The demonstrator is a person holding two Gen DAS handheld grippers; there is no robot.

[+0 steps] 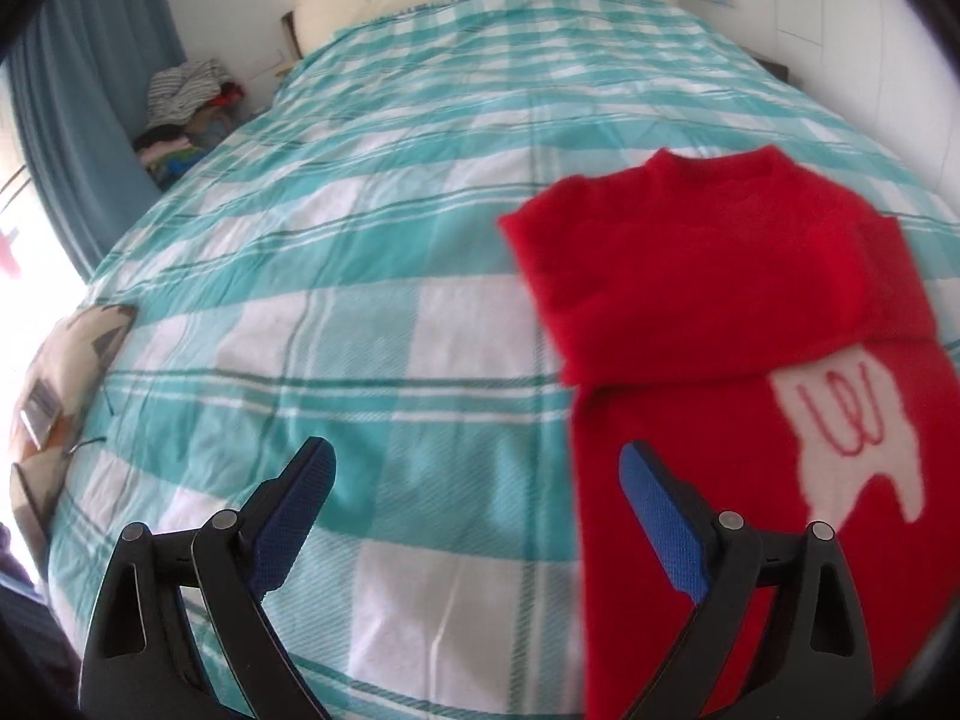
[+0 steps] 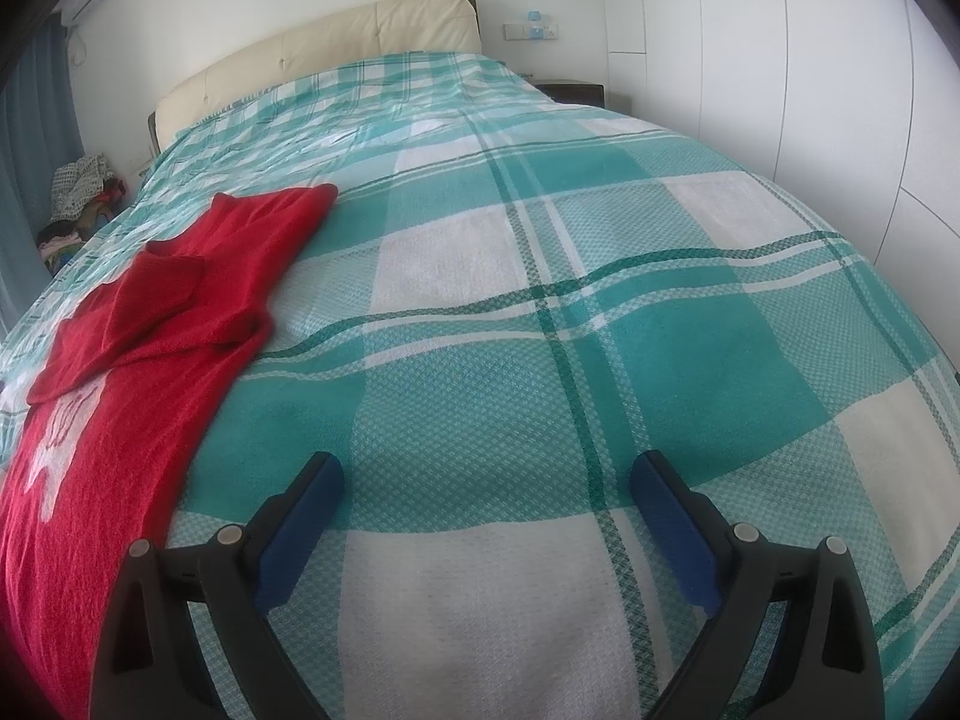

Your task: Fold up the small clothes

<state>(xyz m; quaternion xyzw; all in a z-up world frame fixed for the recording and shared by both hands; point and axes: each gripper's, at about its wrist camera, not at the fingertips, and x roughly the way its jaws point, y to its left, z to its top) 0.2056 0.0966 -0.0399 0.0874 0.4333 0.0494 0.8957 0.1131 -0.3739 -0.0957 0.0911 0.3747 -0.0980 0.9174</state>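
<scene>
while the red sweater (image 1: 750, 312) lies flat on the bed (image 1: 360, 300), it sits to the right of the left hand-held gripper (image 1: 477, 468) and to the left of the right hand-held gripper (image 2: 486, 480), so it lies between the two tools. its long axis runs from the near edge of the bed toward the headboard (image 2: 312, 54), with the collar (image 1: 714, 165) at the far end and the hem out of view below the frame. one sleeve (image 2: 162, 294) is folded across the chest, above the white patch (image 1: 852, 426) on the front. the left hand-held gripper stands wide, with nothing between its jaws; its right finger (image 1: 660, 516) overlaps the left side edge of the sweater in the view, but whether it touches the knit cannot be told. the right hand-held gripper is also wide and empty, and it hangs over bare checked cover, well apart from the right side edge of the sweater. judged from this layout, the left tool is the nearer of the two and is better placed to take the near side edge for a lengthwise fold. open room is ample: the cover is bare to the left, to the right and beyond the collar. the near edge of the bed is not visible in either view, so clearance there cannot be stated. a pile of clothes (image 1: 180, 114) lies beside the bed near the curtain (image 1: 90, 90), clear of the work area.
</scene>
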